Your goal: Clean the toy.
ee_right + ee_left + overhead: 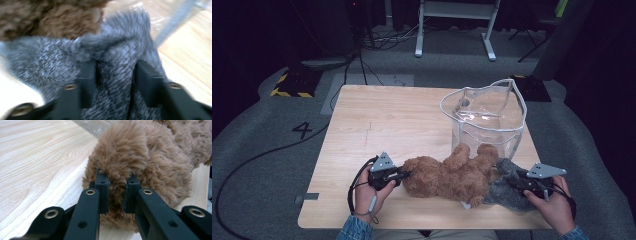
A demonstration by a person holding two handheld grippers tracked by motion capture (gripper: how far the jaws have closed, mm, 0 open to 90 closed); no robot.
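Note:
A brown plush toy [447,177] lies on its side near the front edge of the wooden table [377,120]. My left gripper [404,174] is at the toy's left end. In the left gripper view my gripper [117,182] is shut on a tuft of the brown fur [150,157]. A grey fuzzy soft toy [504,192] lies against the brown one's right end. My right gripper [511,179] reaches into it from the right. In the blurred right gripper view the jaws of my gripper [115,67] stand apart, with grey fabric [50,60] between them and brown fur [50,17] above.
A clear plastic bag [484,117] stands open and upright just behind the toys, at the table's right. Bare wood stretches to the left and rear. On the grey floor are cables [262,157], a painted number [302,130] and a white desk frame [457,10] at the back.

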